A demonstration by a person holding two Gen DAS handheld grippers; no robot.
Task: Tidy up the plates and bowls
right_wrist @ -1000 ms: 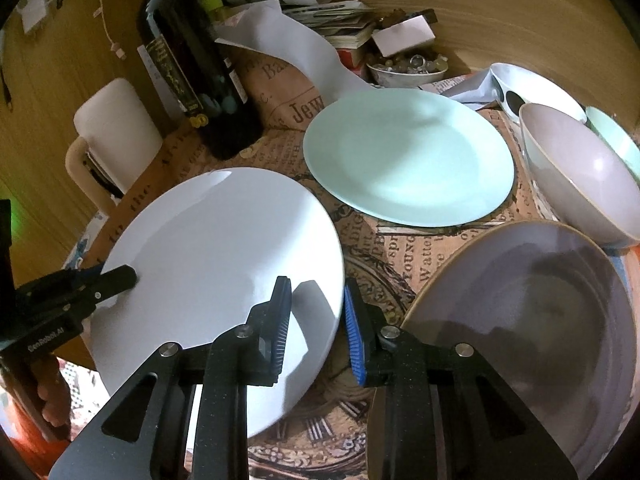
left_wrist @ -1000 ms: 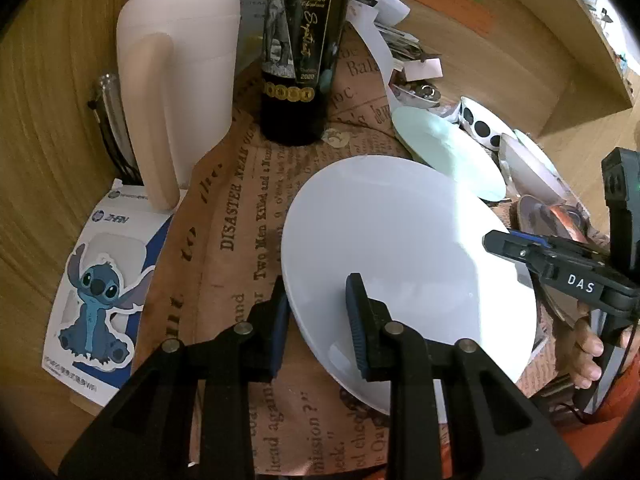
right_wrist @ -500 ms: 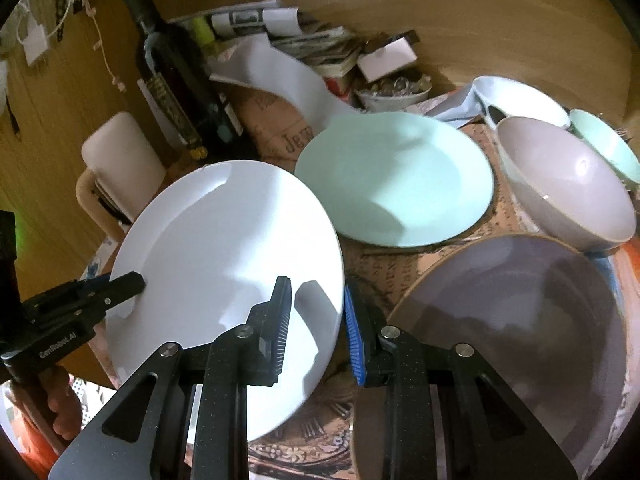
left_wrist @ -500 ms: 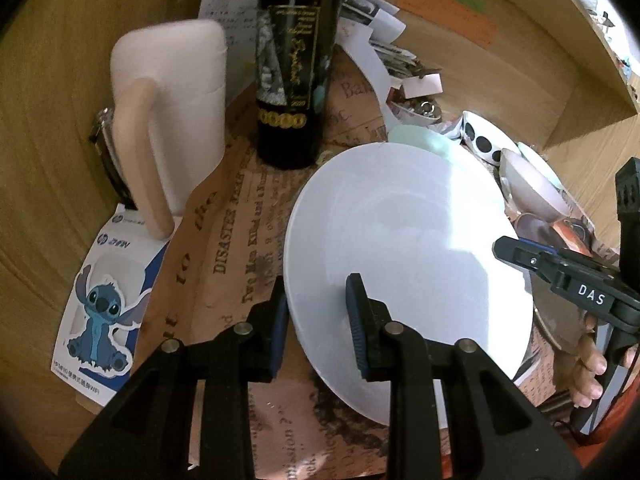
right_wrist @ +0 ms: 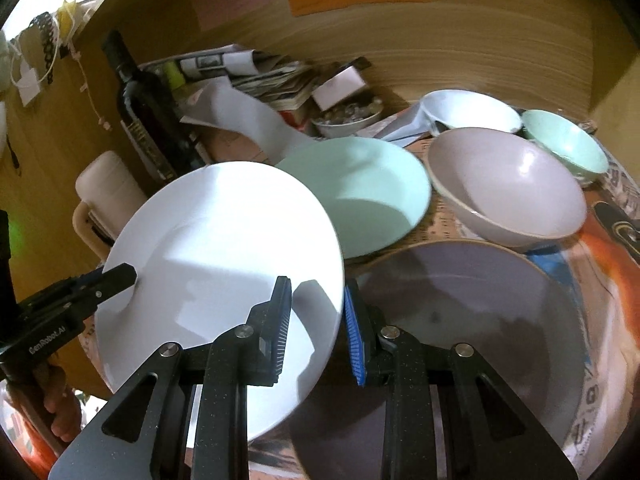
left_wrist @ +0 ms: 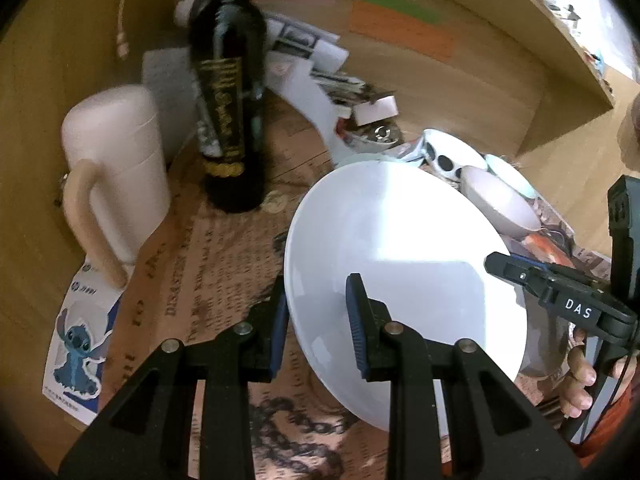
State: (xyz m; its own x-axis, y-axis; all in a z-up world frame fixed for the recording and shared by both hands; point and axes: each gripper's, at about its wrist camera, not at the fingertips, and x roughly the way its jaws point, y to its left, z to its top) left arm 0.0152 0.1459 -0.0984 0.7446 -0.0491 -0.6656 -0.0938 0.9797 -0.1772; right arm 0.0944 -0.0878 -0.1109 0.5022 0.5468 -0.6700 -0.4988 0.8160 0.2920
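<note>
Newsprint cloth [left_wrist: 192, 280] covers the wooden desk [left_wrist: 36, 168]; everything sits on it. Grey plate [right_wrist: 480, 320], biggest dish, lies flat at lower right in the right view, under the right gripper. White plate [right_wrist: 224, 248] is off the cloth, tilted, its far edge overlapping the mint plate [right_wrist: 372, 188] in the right view. Both grippers pinch the white plate by opposite rim edges: left gripper [left_wrist: 316, 312] has the left rim between its blue pads, one finger under, one on top; right gripper [right_wrist: 316, 316] clamps the right rim the same way. Each gripper shows in the other camera, tip on the plate's edge, fingers of a hand [left_wrist: 580, 380] wrapped on the handle. Mint plate lies flat behind the white one. Grey bowl [right_wrist: 508, 188] stands upright right of the mint plate, just beside the grey plate. White bowl [right_wrist: 468, 112] and mint bowl [right_wrist: 568, 144] sit behind it, close together. Dark wine bottle [left_wrist: 232, 120] stands upright at the back left; pink jug [left_wrist: 116, 168] with handle is left of it. Paper pile [right_wrist: 264, 76] at the back wall. Cartoon sticker sheet [left_wrist: 76, 340] lies at the cloth's left edge. Small dish of bits [right_wrist: 348, 118] sits behind the mint plate.
</note>
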